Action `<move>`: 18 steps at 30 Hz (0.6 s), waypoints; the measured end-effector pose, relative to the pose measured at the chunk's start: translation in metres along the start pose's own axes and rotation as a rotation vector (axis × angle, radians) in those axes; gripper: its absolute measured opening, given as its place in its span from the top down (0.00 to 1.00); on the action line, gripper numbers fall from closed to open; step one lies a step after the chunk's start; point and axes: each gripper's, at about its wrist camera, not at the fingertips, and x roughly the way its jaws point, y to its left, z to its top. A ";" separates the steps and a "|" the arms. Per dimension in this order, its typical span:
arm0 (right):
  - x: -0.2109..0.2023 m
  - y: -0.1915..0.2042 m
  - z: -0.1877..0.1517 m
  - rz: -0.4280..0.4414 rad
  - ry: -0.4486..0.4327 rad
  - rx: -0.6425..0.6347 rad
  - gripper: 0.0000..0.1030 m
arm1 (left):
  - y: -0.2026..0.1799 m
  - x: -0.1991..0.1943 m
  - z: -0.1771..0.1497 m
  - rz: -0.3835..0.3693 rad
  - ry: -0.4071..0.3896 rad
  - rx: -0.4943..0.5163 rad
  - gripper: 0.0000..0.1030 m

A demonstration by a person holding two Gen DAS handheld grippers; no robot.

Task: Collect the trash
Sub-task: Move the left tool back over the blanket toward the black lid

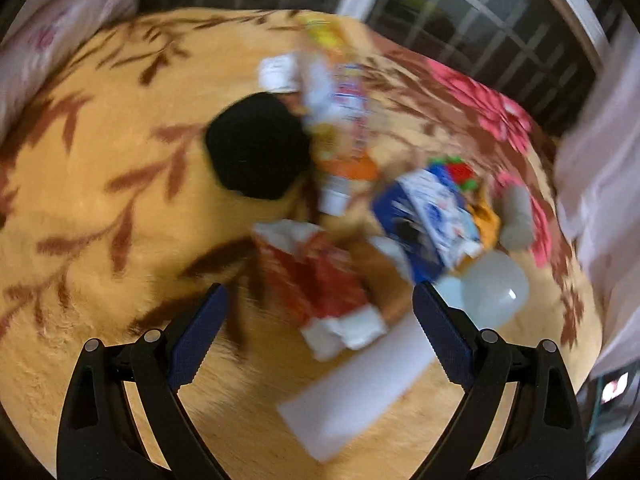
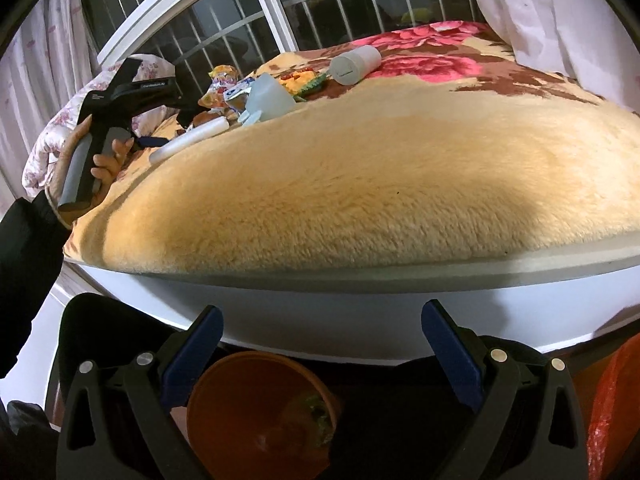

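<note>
A pile of trash lies on the tan blanket [image 1: 100, 200]: a red-and-white wrapper [image 1: 316, 280], a blue-and-white carton [image 1: 424, 216], a bottle with an orange label [image 1: 344, 120], a white roll [image 1: 356, 384], a translucent container [image 1: 492, 288] and a grey cylinder [image 1: 518, 216]. My left gripper [image 1: 319, 287] hovers open just above the red wrapper, with nothing between its fingers; this view is blurred. My right gripper [image 2: 322, 309] is open and empty below the bed's edge, over an orange-brown bin [image 2: 224, 400]. The grey cylinder [image 2: 356, 62] and white roll [image 2: 188, 140] show far off.
A black round object [image 1: 256, 144] sits beside the pile. A barred window [image 2: 224, 28] and curtains [image 2: 560, 12] stand behind the bed. A hand [image 2: 106, 164] grips the left tool's handle. A red plastic bag [image 2: 616, 400] hangs at the right, and the white bed frame [image 2: 360, 312] runs in front.
</note>
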 end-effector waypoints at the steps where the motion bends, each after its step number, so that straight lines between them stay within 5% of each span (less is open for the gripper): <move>1: 0.000 0.000 0.000 -0.001 0.002 -0.002 0.05 | 0.010 0.001 0.001 0.010 -0.003 -0.027 0.12; 7: 0.002 0.000 0.001 0.010 0.003 -0.001 0.05 | 0.029 0.006 0.006 0.055 0.016 -0.053 0.12; 13: 0.003 0.000 0.002 0.011 0.003 -0.003 0.05 | 0.031 -0.009 0.037 -0.010 -0.046 -0.045 0.12; 18: 0.005 0.002 0.002 -0.003 0.008 -0.007 0.05 | 0.020 0.011 0.064 0.079 -0.023 0.053 0.12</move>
